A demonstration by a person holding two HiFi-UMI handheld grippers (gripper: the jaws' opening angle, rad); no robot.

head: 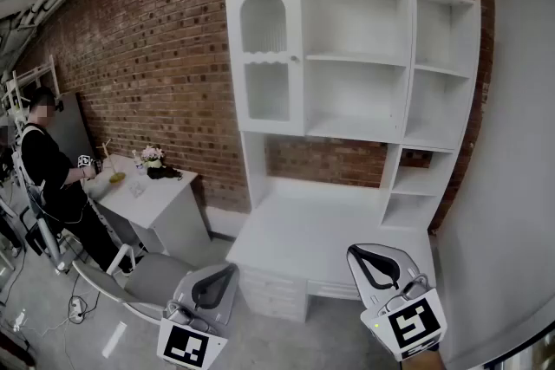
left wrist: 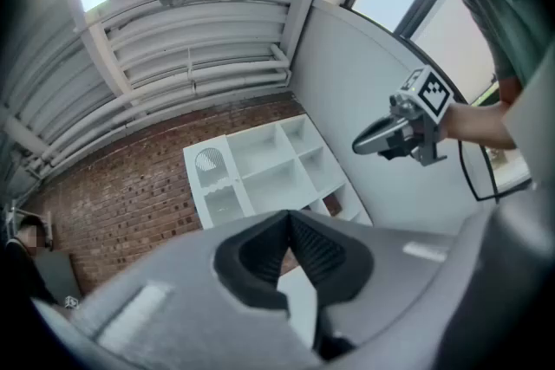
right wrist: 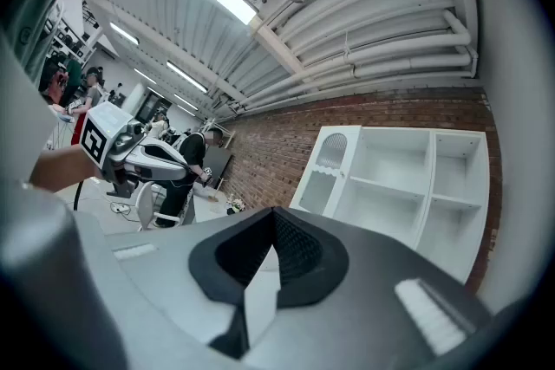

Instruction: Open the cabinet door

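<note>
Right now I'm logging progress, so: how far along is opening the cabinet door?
Done: nothing visible; the cabinet door sits shut against the white shelf unit. In hand: nothing; the left tool and right tool are both shut and empty, held low, well short of the unit. Left: reach the small knob on the door's right edge, grip it and swing the door open.

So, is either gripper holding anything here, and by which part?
Nothing is held. The left gripper and the right gripper both have their jaws together and empty, away from the closed cabinet door.
</note>
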